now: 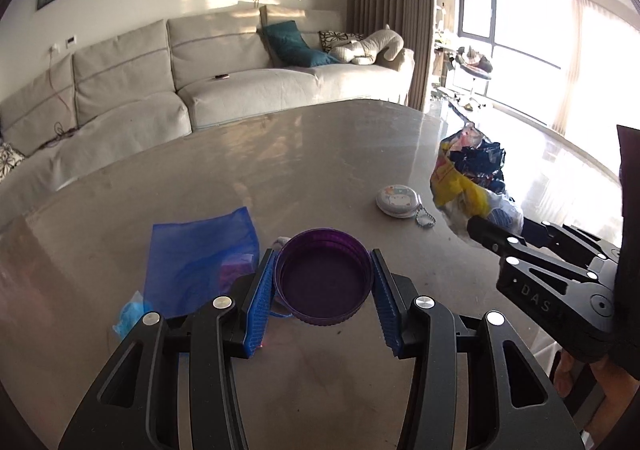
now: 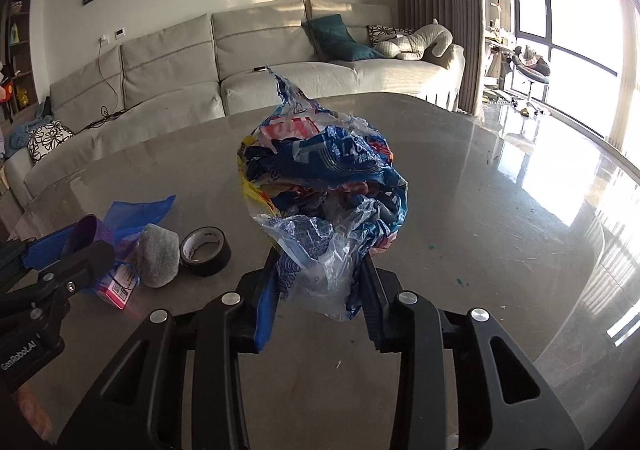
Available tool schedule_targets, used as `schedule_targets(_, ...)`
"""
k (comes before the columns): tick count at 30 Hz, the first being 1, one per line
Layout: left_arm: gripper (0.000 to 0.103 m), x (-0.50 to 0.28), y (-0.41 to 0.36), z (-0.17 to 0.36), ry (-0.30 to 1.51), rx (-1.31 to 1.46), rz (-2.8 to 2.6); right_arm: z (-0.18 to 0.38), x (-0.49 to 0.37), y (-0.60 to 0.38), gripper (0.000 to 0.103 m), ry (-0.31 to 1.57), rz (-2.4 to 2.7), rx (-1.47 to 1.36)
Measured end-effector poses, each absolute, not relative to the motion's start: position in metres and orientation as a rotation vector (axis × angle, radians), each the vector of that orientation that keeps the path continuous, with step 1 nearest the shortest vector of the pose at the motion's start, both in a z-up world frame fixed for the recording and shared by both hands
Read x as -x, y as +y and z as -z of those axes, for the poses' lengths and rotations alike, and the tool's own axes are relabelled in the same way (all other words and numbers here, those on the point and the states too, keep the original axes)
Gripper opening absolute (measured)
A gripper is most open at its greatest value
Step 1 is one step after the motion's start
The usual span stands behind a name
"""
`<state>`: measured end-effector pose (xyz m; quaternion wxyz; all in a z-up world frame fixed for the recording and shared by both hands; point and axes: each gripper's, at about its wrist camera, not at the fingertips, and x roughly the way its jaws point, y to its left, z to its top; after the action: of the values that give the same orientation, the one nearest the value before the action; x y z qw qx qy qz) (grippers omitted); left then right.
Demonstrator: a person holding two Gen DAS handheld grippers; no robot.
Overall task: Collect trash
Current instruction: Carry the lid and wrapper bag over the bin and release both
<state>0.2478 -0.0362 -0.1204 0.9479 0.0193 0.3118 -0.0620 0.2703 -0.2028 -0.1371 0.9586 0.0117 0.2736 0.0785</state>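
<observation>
While your left gripper [image 1: 323, 282] has its blue pads pressed against both sides of a purple lid [image 1: 323, 277], carried open side up above the table [image 1: 280, 154], your right gripper [image 2: 320, 282] is clamped on the lower end of a crumpled plastic wrapper bundle [image 2: 324, 186], a wad of blue, white, red and yellow film that rises above the jaws. Taking the lid as your landmark, a blue plastic bag [image 1: 200, 254] lies on the table just to its left, with something pink showing through the film. A round white tin with a cartoon print [image 1: 396, 200] and a short bead chain sits on the table beyond the lid and to its right, well apart from it. Further right again, the wrapper bundle shows in the left wrist view at the tip of your right gripper, clear of the tin. From the right wrist view, a grey pouch-like object [image 2: 160, 254] and a roll of black tape [image 2: 206, 250] lie beside each other just right of the lid, and a small pink box [image 2: 116, 290] rests below it at the bag's edge. A pale sofa [image 1: 224, 66] stands behind the table, far beyond the lid.
</observation>
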Motion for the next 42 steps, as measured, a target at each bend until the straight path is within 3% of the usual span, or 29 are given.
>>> schedule_targets(6, 0.045, -0.228, -0.055, 0.112, 0.616, -0.023, 0.221, 0.116, -0.208, -0.229, 0.038, 0.453, -0.095, -0.048)
schedule_targets(18, 0.045, -0.177, -0.133, 0.114, 0.614, -0.072, 0.482, 0.147, -0.104, -0.286, 0.039, 0.477, 0.114, -0.118)
schedule_targets(39, 0.046, -0.106, -0.285, 0.193, 0.818, -0.247, 0.947, 0.195, -0.023, -0.356, 0.039, 0.571, 0.420, -0.171)
schedule_targets(41, 0.048, -0.102, -0.298, 0.201, 0.853, -0.289, 0.994, 0.199, -0.019, -0.362, 0.039, 0.579, 0.438, -0.176)
schedule_targets(42, 0.063, -0.102, -0.304, 0.206, 0.868, -0.310, 0.997, 0.200, -0.019, -0.365, 0.039, 0.584, 0.448, -0.179)
